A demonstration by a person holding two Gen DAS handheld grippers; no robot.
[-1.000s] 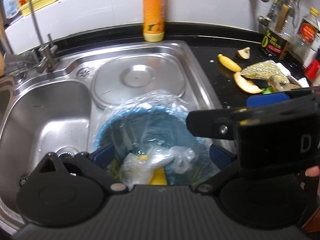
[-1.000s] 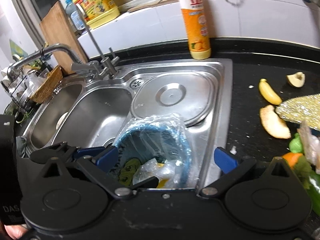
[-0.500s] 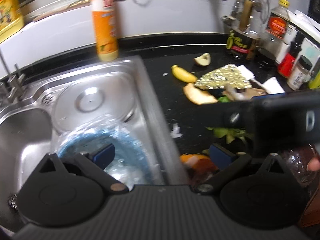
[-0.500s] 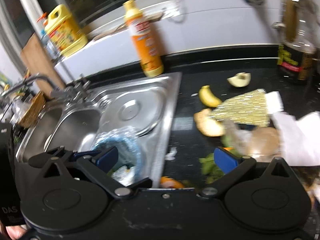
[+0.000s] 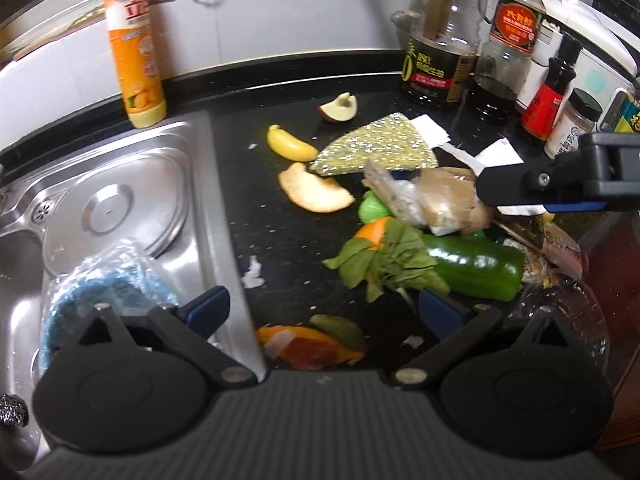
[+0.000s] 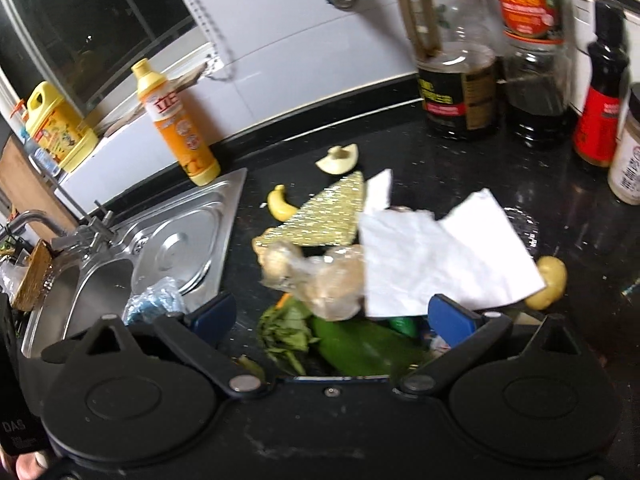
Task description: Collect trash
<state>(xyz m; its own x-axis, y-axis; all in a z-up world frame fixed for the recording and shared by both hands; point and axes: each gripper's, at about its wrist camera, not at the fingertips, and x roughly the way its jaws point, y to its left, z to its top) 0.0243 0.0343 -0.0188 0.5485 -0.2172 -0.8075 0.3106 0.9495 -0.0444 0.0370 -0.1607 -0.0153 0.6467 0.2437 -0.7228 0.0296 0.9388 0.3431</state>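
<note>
Food scraps and wrappers lie scattered on the black counter (image 5: 280, 248). My left gripper (image 5: 324, 312) hangs open above orange and red peel scraps (image 5: 308, 344). A green pepper (image 5: 472, 266), leafy greens (image 5: 384, 264) and a crumpled clear bag (image 5: 432, 200) lie just beyond it. My right gripper (image 6: 332, 320) is open over the green pepper (image 6: 360, 344) and greens (image 6: 284, 332). The clear bag (image 6: 320, 276) and white paper (image 6: 432, 256) lie ahead of it. The lined blue bin (image 5: 100, 284) sits in the sink at the left.
A gold sparkly cloth (image 5: 372, 152), a banana piece (image 5: 290, 144), a peel (image 5: 314, 194) and an apple slice (image 5: 338, 108) lie further back. A potato (image 6: 552, 280) sits at the right. An orange detergent bottle (image 5: 136, 52) and oil and sauce bottles (image 5: 440, 44) line the wall.
Both grippers have swung right, from over the blue bin in the sink to over the trash on the counter. Both stayed open with nothing held.
</note>
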